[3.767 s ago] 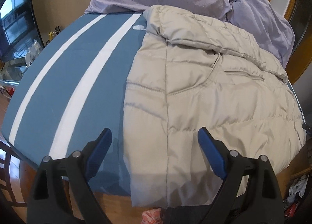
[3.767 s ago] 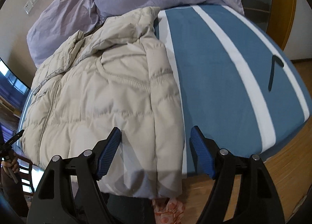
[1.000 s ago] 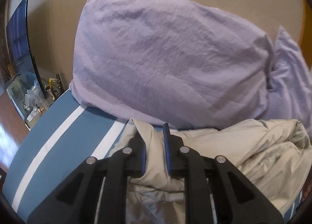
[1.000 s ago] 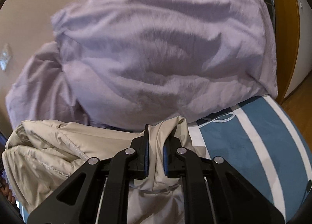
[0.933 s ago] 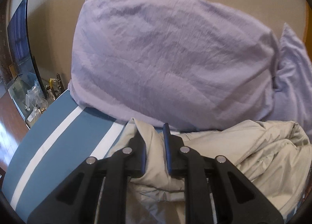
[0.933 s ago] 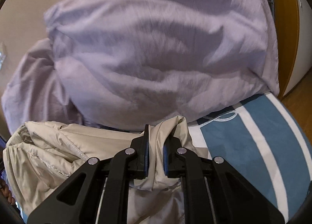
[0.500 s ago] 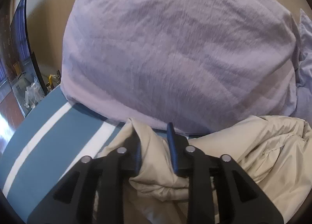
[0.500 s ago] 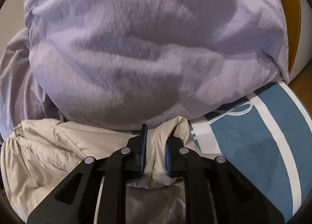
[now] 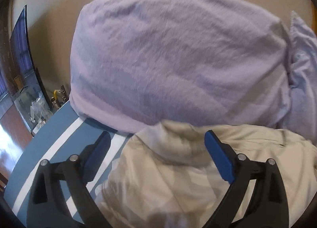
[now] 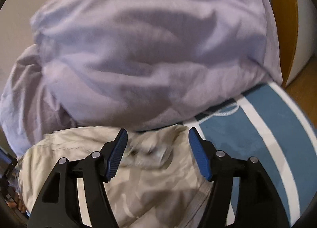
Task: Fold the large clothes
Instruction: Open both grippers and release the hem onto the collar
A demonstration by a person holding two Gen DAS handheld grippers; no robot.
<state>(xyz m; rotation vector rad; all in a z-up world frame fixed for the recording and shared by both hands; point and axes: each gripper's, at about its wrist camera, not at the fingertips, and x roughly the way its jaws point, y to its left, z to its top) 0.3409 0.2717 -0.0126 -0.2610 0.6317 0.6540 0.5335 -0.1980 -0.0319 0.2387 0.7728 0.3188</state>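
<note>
**Both grippers spread wide over the beige jacket at the head of the bed**

The left gripper (image 9: pixel 156 154) has its blue-padded fingers (image 9: pixel 217 154) set far apart and holds nothing. Between them, lower down, lies the beige puffer jacket (image 9: pixel 178 178), bunched in soft folds; no pad is seen touching the cloth. The right gripper (image 10: pixel 156 151) is likewise wide open and empty, its ribbed blue pads (image 10: pixel 199 156) standing either side of a raised, blurred hump of the same jacket (image 10: pixel 150 168).

The jacket rests on the blue bedspread with white stripes (image 9: pixel 59 138), up at the head edge of the bed, its top fold pressed against the foot of a large lilac pillow (image 9: pixel 174 59). In the right wrist view the bedspread (image 10: pixel 267 138) runs bare toward the right edge of the bed, and a loop of white stitching (image 10: pixel 223 112) shows just under the pillow (image 10: pixel 148 49). A second lilac pillow (image 10: pixel 23 89) leans at the far left of that view, beside the first.

Beyond the left edge of the bed stands a dark window (image 9: pixel 21 53) with small clutter below it; an orange wooden frame (image 10: pixel 285 19) rises past the right edge.
</note>
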